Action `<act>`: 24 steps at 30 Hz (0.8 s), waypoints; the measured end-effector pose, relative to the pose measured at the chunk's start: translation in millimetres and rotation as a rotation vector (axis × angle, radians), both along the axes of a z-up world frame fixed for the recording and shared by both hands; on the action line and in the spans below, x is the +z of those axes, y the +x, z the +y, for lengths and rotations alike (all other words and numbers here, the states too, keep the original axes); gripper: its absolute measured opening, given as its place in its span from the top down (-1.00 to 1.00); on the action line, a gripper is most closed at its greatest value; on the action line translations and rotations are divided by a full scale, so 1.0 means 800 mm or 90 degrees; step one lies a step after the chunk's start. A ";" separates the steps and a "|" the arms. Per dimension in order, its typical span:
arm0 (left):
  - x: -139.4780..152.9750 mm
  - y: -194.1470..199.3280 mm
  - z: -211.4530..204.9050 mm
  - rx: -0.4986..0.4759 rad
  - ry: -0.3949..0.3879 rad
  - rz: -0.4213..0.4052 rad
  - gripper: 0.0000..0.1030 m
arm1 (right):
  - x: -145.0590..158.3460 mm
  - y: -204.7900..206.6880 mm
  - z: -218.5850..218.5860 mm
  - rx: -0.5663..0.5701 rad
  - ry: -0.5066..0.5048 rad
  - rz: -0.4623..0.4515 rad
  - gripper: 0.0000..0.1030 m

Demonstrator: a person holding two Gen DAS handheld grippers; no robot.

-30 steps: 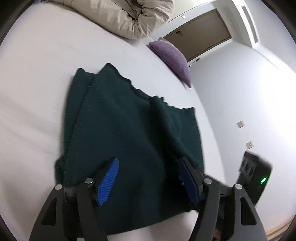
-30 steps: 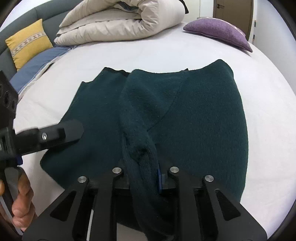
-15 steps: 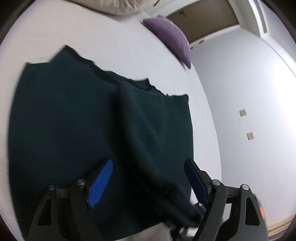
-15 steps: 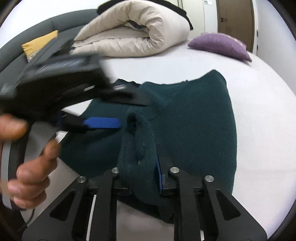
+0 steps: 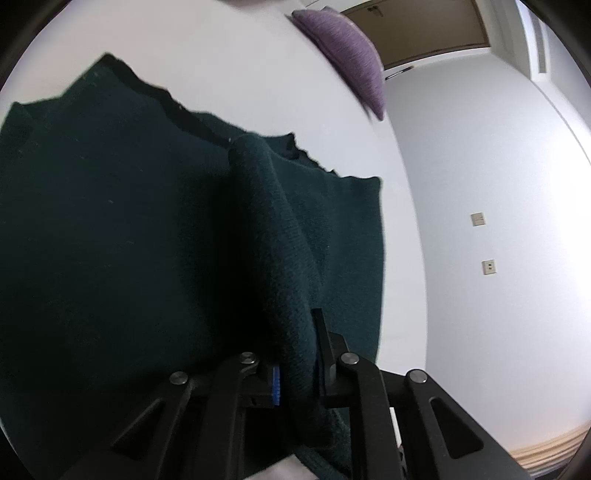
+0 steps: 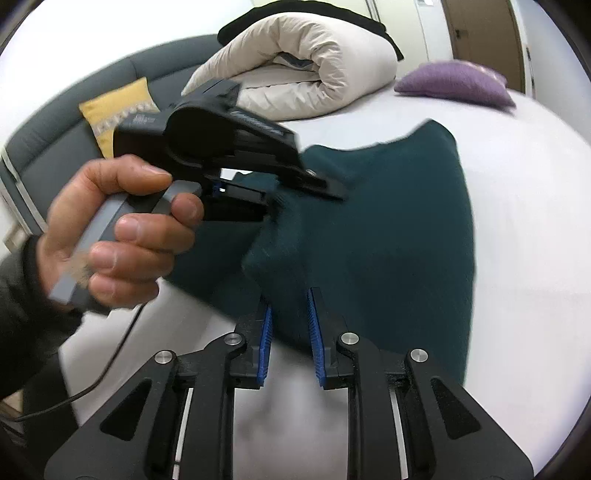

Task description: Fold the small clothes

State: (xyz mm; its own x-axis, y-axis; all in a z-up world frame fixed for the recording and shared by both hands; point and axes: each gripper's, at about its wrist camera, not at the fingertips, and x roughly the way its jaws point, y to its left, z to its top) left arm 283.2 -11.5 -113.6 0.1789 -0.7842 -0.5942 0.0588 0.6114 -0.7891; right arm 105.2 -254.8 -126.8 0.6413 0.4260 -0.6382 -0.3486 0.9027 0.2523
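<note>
A dark green knit sweater (image 5: 129,229) lies on the white bed (image 5: 258,74); it also shows in the right wrist view (image 6: 399,229). My left gripper (image 5: 295,365) is shut on a raised fold of the sweater near its hem. In the right wrist view the left gripper (image 6: 273,195), held by a hand, pinches that fold. My right gripper (image 6: 290,321) has its jaws slightly apart around the lower end of the same fold, its blue pads (image 6: 314,332) not pressing the cloth.
A rolled beige duvet (image 6: 306,77), a purple cushion (image 6: 454,83) and a yellow cushion (image 6: 114,110) lie at the far side of the bed (image 6: 535,295). A grey curved headboard (image 6: 44,147) is at left. A wall and door (image 5: 424,33) stand beyond.
My left gripper has moved in over the fold and shut on it. My right gripper has loosened its grip on the same fold, its jaws now slightly apart.
</note>
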 end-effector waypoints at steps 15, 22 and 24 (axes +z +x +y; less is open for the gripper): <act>0.016 0.022 0.163 0.093 0.015 -0.049 0.72 | 0.024 0.050 -0.044 -0.099 0.015 -0.035 -0.15; -0.041 0.013 0.183 0.120 0.001 -0.014 0.70 | -0.033 0.089 0.026 -0.100 -0.124 -0.006 -0.28; -0.051 0.000 0.194 0.135 -0.027 -0.009 0.64 | -0.036 0.089 0.026 -0.102 -0.123 -0.009 -0.28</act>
